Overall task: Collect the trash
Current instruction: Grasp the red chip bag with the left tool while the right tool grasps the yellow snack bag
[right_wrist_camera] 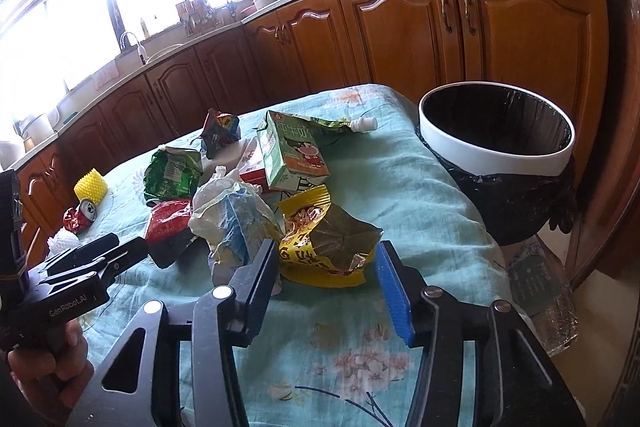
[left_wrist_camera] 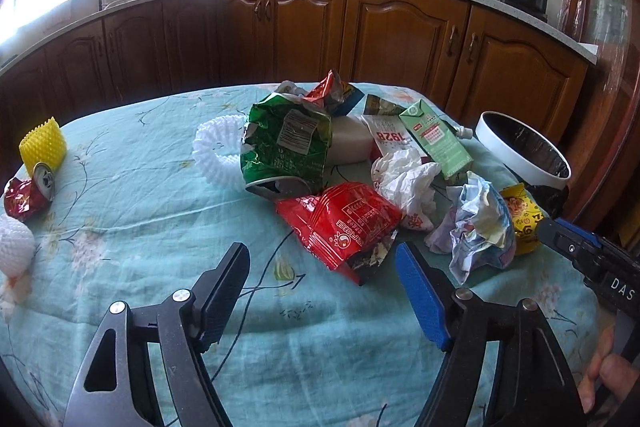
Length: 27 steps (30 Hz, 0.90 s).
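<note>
With both grippers' jaws apart and empty, the yellow wrapper [right_wrist_camera: 320, 247] by the worktop's bin-side edge should be pinched squarely by the right gripper [right_wrist_camera: 328, 271].

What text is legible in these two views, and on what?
"1928", seen upside down: white packet in the pile.
"DAS": right tongs body, cut off at the frame edge.
"GenRobot.AI": left tongs body.
Unreadable: print on the red wrapper, green bag label, green carton and yellow wrapper.
</note>
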### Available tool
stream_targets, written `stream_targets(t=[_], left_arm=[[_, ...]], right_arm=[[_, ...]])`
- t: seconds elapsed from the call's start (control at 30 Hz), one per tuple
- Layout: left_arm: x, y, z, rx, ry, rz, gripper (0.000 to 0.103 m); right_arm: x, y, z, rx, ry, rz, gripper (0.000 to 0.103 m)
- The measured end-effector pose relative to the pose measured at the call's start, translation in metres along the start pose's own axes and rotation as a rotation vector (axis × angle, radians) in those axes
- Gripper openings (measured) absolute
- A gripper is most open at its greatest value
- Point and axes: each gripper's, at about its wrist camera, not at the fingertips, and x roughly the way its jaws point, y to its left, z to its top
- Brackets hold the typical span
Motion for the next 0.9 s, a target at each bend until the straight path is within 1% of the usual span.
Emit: stream_targets(t=[0.07, 0.13, 0.17, 0.2, 0.23, 0.3, 0.37, 0.4, 0.47, 0.73, 0.9], left_arm=[[0.011, -0.001, 0.002, -0.001, 0.018, -0.004, 0.068], [0.021, -0.001, 0.005, -0.001, 0.038, -0.006, 0.063], [0.024, -0.002, 0.005, -0.001, 0.046, -0.008, 0.058], [0.029, -0.001, 0.006, -0.003, 0.054, -0.012, 0.050], [0.033, -0.002, 0.007, -0.004, 0.066, -0.019, 0.046], [0.039, -0.002, 0.007, -0.007, 0.084, -0.031, 0.025], [0.043, -0.001, 0.006, -0.009, 0.095, -0.038, 0.015], [0.044, 0.000, 0.005, -0.012, 0.095, -0.041, 0.012], [0.043, 0.001, 0.005, -0.019, 0.081, -0.045, 0.009], [0.015, 0.001, 0.012, -0.031, 0.000, -0.062, 0.004], [-0.002, -0.005, 0.021, -0.033, -0.043, -0.101, 0.003]], right_arm=[[0.007, 0.001, 0.000, -0.006, 0.015, 0.001, 0.043], [0.013, 0.000, 0.001, -0.016, 0.033, 0.002, 0.031], [0.015, 0.001, 0.001, -0.018, 0.040, 0.006, 0.028], [0.017, 0.000, 0.000, -0.019, 0.042, 0.012, 0.018], [0.018, 0.001, 0.000, -0.017, 0.043, 0.021, 0.009], [0.017, 0.001, -0.001, -0.016, 0.041, 0.037, 0.008], [0.016, 0.003, -0.001, -0.021, 0.033, 0.047, 0.004], [0.014, 0.003, 0.000, -0.023, 0.029, 0.053, 0.001], [0.011, 0.004, 0.002, -0.033, 0.018, 0.052, 0.000], [0.000, 0.002, 0.011, -0.037, -0.023, 0.069, 0.000], [-0.007, -0.001, 0.019, -0.015, -0.048, 0.091, 0.000]])
